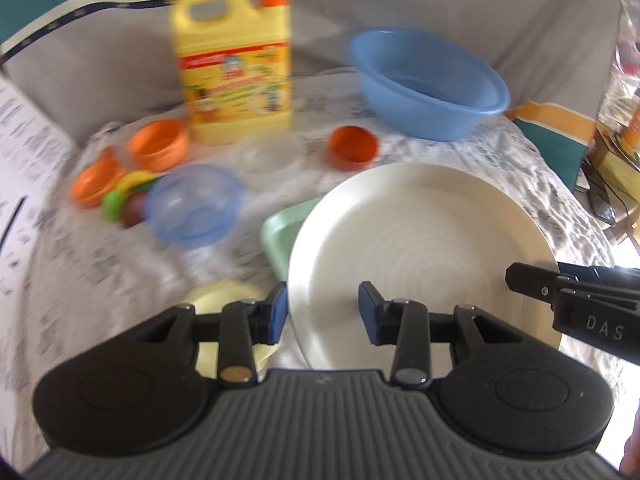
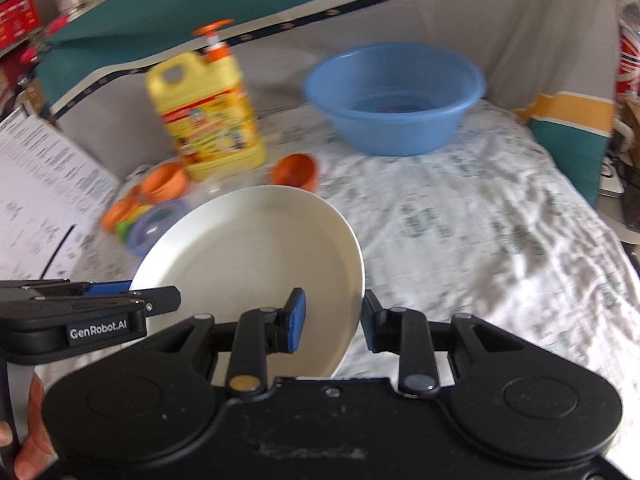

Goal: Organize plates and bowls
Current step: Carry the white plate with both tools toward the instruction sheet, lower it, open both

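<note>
I am holding the white plate (image 1: 420, 248) between my two hand-held grippers, lifted clear of the bed (image 2: 500, 220) and tilting a little toward my left. My left hand-held gripper (image 1: 322, 312) is straddling the plate's near-left rim, one blue pad outside the edge and one over its face — the gap looks narrow, and I am judging it a grip on the rim. My right hand-held gripper (image 2: 334, 320) is doing the same on the right edge, the rim passing between its pads, so I am reading that as clamped too. The plate is lying straight ahead of both tools, its width running across from one to the other, and neither hand is nearer than its partner. Just beneath and left of the plate a pale green tray (image 1: 280, 228) is peeking out, with a pale yellow dish (image 1: 224, 300) near my left fingers. Further out a clear blue bowl (image 1: 194, 204) is sitting beside some orange cups (image 1: 158, 144), another orange cup (image 1: 352, 146) well apart to the right. Beyond them the yellow detergent jug (image 1: 234, 68) and the big blue basin (image 1: 428, 80) are standing at the back — everything there is blurring.
</note>
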`<action>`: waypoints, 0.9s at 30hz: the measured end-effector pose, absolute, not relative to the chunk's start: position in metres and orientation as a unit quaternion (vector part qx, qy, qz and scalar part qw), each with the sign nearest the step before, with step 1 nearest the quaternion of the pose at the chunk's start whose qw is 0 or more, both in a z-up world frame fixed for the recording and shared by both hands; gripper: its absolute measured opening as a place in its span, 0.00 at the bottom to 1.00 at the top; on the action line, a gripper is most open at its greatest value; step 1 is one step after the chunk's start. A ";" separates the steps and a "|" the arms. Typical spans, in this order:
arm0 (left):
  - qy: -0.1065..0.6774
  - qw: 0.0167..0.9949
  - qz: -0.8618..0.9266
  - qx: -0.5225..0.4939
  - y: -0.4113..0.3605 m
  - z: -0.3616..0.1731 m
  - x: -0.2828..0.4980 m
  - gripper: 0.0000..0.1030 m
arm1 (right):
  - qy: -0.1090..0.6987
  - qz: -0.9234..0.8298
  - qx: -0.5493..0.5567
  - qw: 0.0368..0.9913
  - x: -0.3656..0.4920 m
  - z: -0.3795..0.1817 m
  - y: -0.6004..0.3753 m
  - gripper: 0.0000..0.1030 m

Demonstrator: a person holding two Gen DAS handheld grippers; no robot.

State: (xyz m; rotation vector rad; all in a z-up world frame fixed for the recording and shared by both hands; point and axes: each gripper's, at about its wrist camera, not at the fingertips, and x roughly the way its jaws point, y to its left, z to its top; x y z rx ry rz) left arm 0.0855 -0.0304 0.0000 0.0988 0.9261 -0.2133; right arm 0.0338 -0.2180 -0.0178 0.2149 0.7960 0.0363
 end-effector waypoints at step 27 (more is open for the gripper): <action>0.460 0.885 0.033 -0.071 0.204 -0.037 -0.047 0.40 | 0.489 0.183 -0.005 0.853 -0.027 -0.054 0.005 0.29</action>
